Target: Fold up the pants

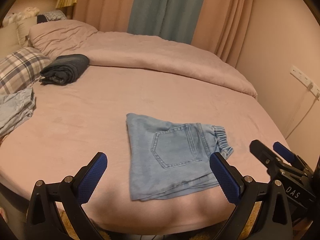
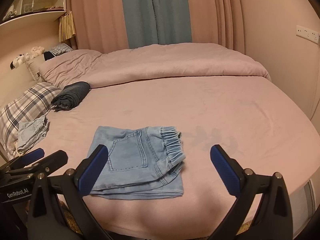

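Note:
Light blue denim pants lie folded into a flat square near the front edge of the pink bed, back pocket up and elastic waistband to the right; they also show in the right wrist view. My left gripper is open and empty, held above the bed's front edge with the pants between and beyond its fingers. My right gripper is open and empty, just right of the left one. It shows at the right edge of the left wrist view, and the left gripper shows at the left of the right wrist view.
A folded dark garment lies at the back left beside a plaid pillow. A crumpled light blue garment lies at the left edge. A pink duvet covers the far side. Curtains and a wall with sockets stand behind.

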`<state>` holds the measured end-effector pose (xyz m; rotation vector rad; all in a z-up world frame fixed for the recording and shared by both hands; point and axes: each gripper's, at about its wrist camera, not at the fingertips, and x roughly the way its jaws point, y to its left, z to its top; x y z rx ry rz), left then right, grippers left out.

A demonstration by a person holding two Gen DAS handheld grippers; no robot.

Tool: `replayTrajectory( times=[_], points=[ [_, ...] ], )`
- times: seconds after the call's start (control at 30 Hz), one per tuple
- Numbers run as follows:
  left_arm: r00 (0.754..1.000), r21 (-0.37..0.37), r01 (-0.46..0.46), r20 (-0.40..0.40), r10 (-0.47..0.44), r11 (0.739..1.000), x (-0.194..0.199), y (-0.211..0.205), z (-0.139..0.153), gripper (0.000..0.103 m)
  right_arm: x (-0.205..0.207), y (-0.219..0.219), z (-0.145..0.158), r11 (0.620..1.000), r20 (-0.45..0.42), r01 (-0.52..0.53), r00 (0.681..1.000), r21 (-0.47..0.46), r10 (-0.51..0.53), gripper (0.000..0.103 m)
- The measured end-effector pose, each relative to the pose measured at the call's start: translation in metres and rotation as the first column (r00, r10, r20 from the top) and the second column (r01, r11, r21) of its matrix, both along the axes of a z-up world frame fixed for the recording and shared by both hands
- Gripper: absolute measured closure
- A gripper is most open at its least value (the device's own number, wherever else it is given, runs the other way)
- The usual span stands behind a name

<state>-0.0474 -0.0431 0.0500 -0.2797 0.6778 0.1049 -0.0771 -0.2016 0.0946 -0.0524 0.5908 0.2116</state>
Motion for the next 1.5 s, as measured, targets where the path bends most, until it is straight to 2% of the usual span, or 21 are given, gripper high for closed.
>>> replayTrajectory(
  times=[0.4, 1.5],
  points=[
    [0.997, 0.055, -0.071, -0.022, 0.072, 0.996, -0.002, 0.012, -0.005, 0.001, -0.002, -0.003, 0.000, 1.000, -0.013, -0.001, 1.000, 0.003, 0.001, 0.000],
    [0.997, 0.049, -0.048, -0.059, 0.051, 0.998, 0.002, 0.011, -0.014, 0.001, 0.003, -0.003, -0.007, 1.000, -0.039, 0.013, 0.999, -0.014, -0.013, 0.000]
  ],
)
